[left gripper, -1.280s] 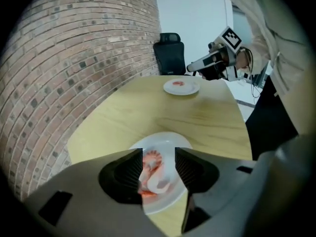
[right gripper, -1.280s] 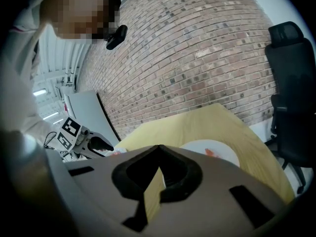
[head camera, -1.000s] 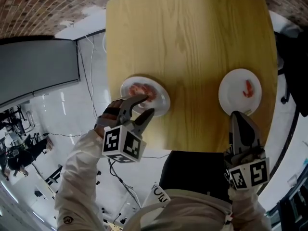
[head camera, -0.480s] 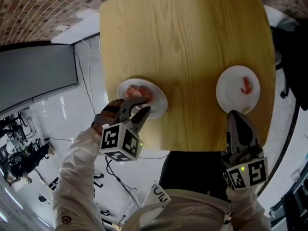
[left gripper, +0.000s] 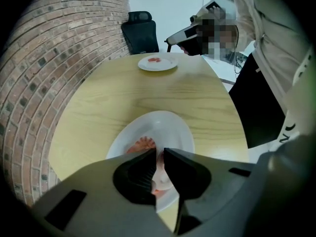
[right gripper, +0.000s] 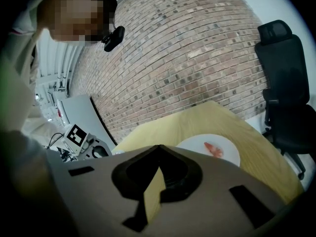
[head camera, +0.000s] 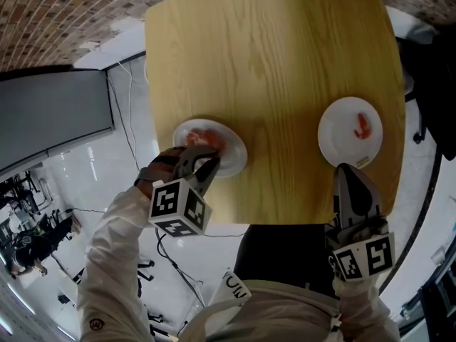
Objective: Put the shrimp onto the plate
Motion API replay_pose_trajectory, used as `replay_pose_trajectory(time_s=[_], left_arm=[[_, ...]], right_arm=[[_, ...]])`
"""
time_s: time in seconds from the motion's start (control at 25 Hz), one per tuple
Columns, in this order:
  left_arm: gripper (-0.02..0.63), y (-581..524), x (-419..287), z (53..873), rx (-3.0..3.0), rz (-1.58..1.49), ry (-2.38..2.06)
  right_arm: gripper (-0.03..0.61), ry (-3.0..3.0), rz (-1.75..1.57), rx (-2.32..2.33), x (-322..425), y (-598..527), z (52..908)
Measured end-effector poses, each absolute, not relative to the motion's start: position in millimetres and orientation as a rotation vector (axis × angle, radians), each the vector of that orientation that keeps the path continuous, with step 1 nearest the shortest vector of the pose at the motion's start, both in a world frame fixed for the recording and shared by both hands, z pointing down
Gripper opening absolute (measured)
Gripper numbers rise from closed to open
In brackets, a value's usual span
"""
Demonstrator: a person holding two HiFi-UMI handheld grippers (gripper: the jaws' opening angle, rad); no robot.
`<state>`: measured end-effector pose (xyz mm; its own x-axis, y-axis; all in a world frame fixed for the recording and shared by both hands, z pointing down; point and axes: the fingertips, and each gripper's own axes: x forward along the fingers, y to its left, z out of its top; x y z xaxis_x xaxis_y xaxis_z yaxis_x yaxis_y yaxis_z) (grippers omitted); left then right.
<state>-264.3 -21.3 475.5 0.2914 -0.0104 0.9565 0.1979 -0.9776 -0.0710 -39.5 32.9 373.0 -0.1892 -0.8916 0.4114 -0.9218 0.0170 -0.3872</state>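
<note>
**Left jaws close on a shrimp at the near plate**

The left gripper (head camera: 206, 157) points steeply down into the left plate (head camera: 236, 162), which sits near the table's (head camera: 271, 63) front edge. Its jaws have just been closing and now stand nearly together. The left gripper view shows a pale pink shrimp (left gripper: 159, 168) pinched in the narrow gap between the pads. More pink pieces (left gripper: 142, 144) lie on the plate just beyond the tips. The grasp looks made, though how firmly the pads hold such a soft, slippery thing cannot be read from here.

The right gripper (head camera: 347, 169) hangs at the front edge of the table, just short of the right plate (head camera: 340, 148). Its jaws are clenched tip to tip with nothing between them. That plate, well apart from the left one, already carries a lone shrimp (head camera: 363, 125).

By this layout the right plate looks like the destination. The task seems to be at the pick-up stage. What remains is lifting the held piece clear without dragging its neighbours, then carrying it across the bare wood and releasing it beside the one already there.
</note>
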Motion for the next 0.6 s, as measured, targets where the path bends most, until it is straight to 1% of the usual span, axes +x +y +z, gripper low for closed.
replay_pose_trajectory(time_s=[0.6], left_arm=[[0.049,-20.1,-266.5,474.7,-2.397,-1.791,-0.192]], right_arm=[[0.025,-2.197,0.925,1.984,-40.8,33.5,369.5]])
